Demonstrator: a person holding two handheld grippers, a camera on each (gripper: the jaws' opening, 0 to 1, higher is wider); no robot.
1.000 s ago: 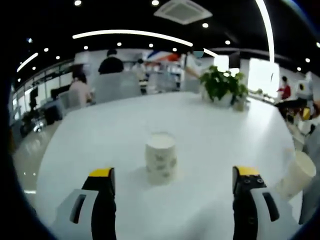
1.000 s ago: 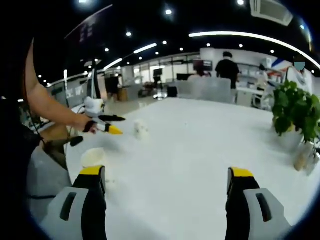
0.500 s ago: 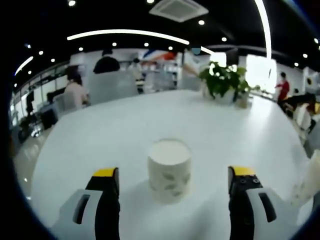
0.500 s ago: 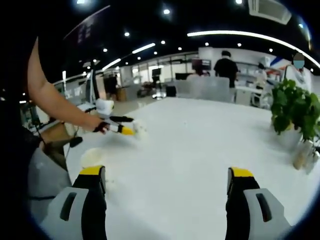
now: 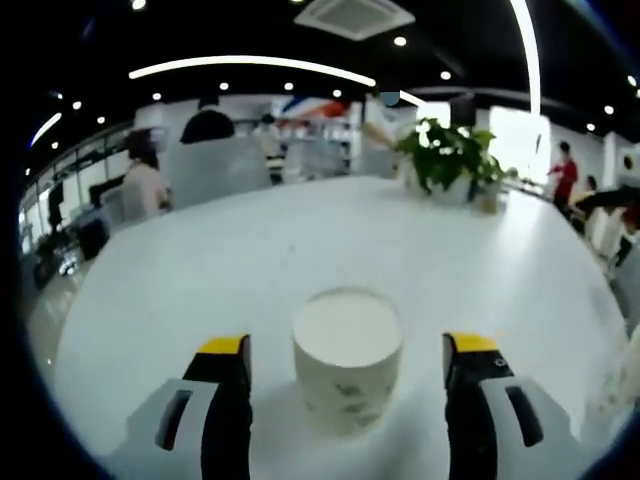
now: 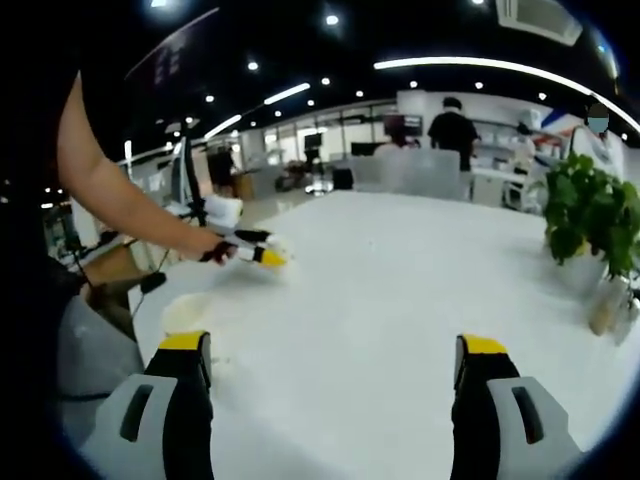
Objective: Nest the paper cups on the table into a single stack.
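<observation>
- In the left gripper view, the left gripper [image 5: 348, 352] has its jaws spread wide, and a paper cup [image 5: 347, 360] stands upright on the white table [image 5: 250, 250] between them.
- The jaws are on both sides of this cup, but they do not touch it.
- The cup is white with a faint leaf print, and its open mouth faces up.
- At the right edge of the same view there is a second, blurred cup [image 5: 618, 375].
- Far back on the table stands a green plant [image 5: 447, 160] in a white pot, well apart from the cup.
- In the right gripper view, the right gripper [image 6: 332, 370] also has its jaws wide apart, with only bare table between them.
- That second cup stands just beside the left jaw of the right gripper; I cannot tell if they touch.
- In the right gripper view the person's bare arm [image 6: 115, 195] reaches in from the left and holds the left gripper around the first cup, which is almost hidden there.
- Behind the table, some people [image 5: 205, 125] sit or stand in an open office.
</observation>
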